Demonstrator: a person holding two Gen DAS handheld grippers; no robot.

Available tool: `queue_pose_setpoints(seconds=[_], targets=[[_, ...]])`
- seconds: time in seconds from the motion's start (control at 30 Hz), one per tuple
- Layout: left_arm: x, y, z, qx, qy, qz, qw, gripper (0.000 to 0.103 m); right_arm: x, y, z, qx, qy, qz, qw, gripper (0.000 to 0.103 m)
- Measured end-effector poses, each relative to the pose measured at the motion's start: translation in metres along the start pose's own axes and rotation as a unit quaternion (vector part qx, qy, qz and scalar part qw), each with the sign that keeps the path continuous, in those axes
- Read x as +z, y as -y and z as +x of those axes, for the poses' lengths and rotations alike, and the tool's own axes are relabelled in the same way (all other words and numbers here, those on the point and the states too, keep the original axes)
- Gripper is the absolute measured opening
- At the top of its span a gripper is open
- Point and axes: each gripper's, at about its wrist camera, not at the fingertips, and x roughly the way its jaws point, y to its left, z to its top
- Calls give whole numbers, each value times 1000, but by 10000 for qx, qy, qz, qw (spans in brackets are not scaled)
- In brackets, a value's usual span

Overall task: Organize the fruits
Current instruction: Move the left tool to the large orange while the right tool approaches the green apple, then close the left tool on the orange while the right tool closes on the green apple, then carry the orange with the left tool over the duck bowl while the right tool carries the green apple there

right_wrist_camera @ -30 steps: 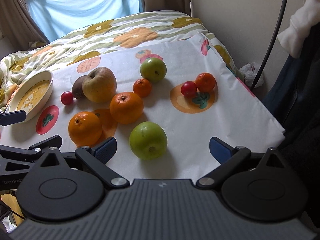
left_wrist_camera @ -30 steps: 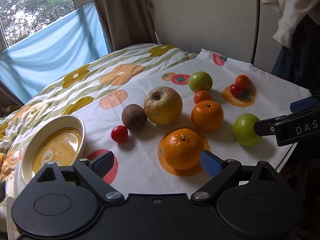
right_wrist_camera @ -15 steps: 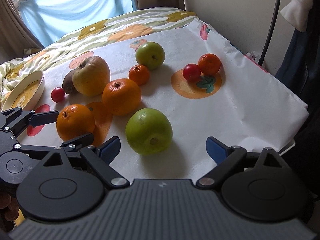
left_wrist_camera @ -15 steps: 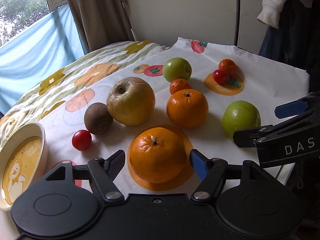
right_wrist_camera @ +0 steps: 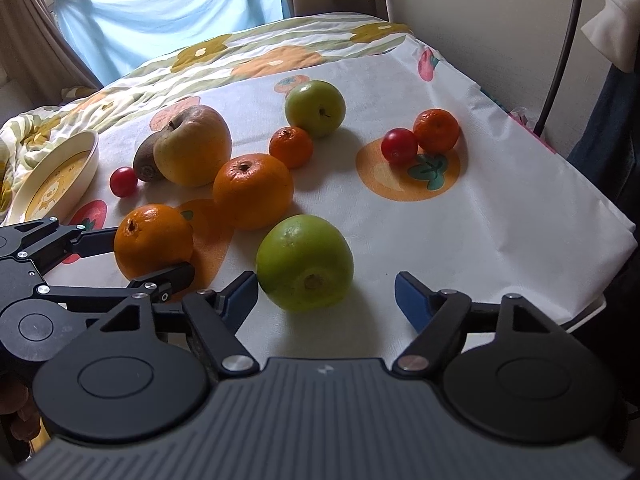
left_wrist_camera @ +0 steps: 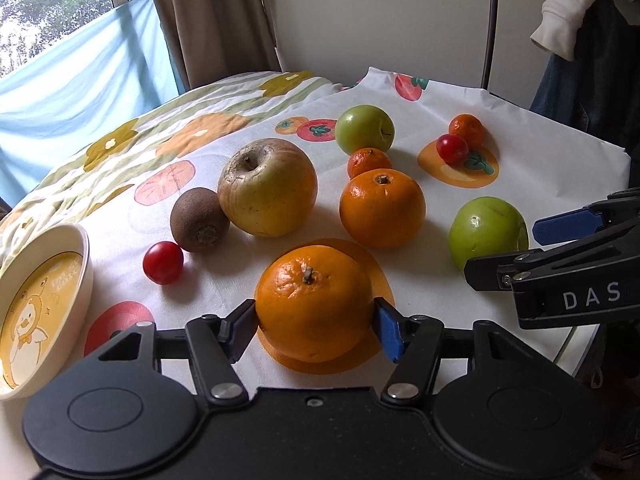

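Observation:
My left gripper (left_wrist_camera: 314, 326) is shut on the near orange (left_wrist_camera: 314, 302), both blue pads against its sides; the orange rests on the cloth and also shows in the right wrist view (right_wrist_camera: 152, 240). My right gripper (right_wrist_camera: 326, 296) is open, with the near green apple (right_wrist_camera: 304, 262) between its fingers, closer to the left one and not touched. A second orange (left_wrist_camera: 382, 208), a big yellow apple (left_wrist_camera: 268, 188), a kiwi (left_wrist_camera: 199, 220), a cherry tomato (left_wrist_camera: 163, 262), a small mandarin (left_wrist_camera: 368, 162) and a far green apple (left_wrist_camera: 364, 129) lie beyond.
A cream bowl with a duck print (left_wrist_camera: 38, 312) stands at the left edge. Another mandarin (right_wrist_camera: 436, 130) and cherry tomato (right_wrist_camera: 399, 146) sit at the far right. The table edge (right_wrist_camera: 592, 264) drops off at the right, with a wall and hanging clothes behind.
My left gripper moved forward and closed its fingers on the near orange. My right gripper moved forward so the near green apple now lies between its open fingers.

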Motion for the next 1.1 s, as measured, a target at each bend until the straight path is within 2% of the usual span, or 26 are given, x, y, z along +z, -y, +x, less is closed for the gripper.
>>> queue_pose_setpoints(seconds=[0.2,0.3,0.47,0.67,0.93,1.1], targets=[[-6,-1,-5,101,-11,-61,9999,66,2,-4,4,19,-16,-132,9999,82],[-9,-3,-9,166,-43,-154,9997,65,3,-7,4,72,-14,-224,9997,69],[-16,-6,-21,282,-74,-320,9991,65,5,-11,0,164,-12,-291,9994,69],[-19,-13,-43,531,-23,-741,9958,65,15,-24,-12,341,38,-516,9981,69],[-17,-24,-89,1091,104,-1407,9840,65,36,-46,-33,646,145,-914,9936,69],[-10,-40,-121,1518,168,-1747,9727,65,54,-66,-47,904,206,-1295,9872,69]])
